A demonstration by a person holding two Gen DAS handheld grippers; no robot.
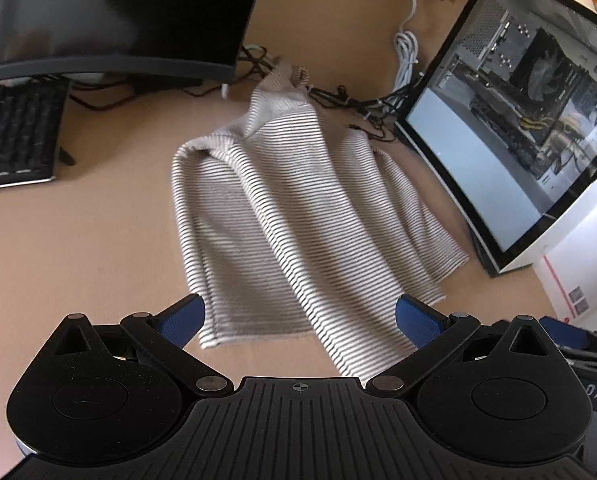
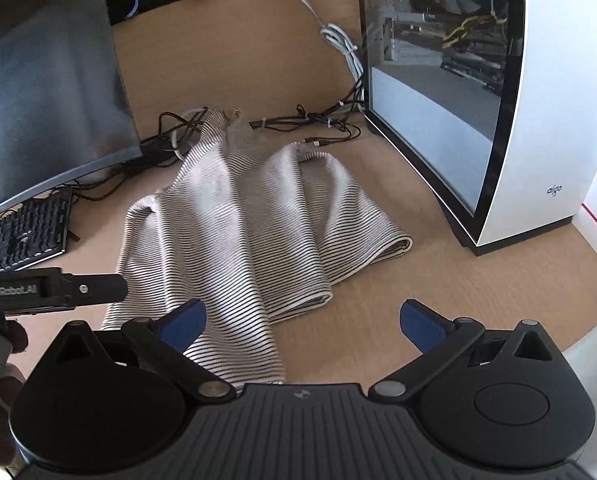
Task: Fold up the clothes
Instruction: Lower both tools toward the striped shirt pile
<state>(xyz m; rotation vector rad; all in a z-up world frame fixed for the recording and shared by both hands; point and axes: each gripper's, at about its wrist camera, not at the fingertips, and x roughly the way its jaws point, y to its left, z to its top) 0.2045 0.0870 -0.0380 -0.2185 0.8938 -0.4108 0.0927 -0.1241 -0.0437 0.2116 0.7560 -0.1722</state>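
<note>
A white sweater with thin dark stripes (image 1: 294,216) lies crumpled on the wooden desk, collar toward the back, one sleeve trailing toward me. It also shows in the right wrist view (image 2: 234,232). My left gripper (image 1: 300,320) is open and empty, hovering over the sweater's near hem and sleeve. My right gripper (image 2: 302,322) is open and empty, over the sweater's near right edge and bare desk. The left gripper's body (image 2: 54,290) shows at the left of the right wrist view.
A dark monitor (image 1: 110,12) and a black keyboard (image 1: 16,136) stand at the left. A white glass-sided PC case (image 2: 498,100) stands at the right. Tangled cables (image 2: 318,120) and a white cord (image 1: 408,48) lie behind the sweater.
</note>
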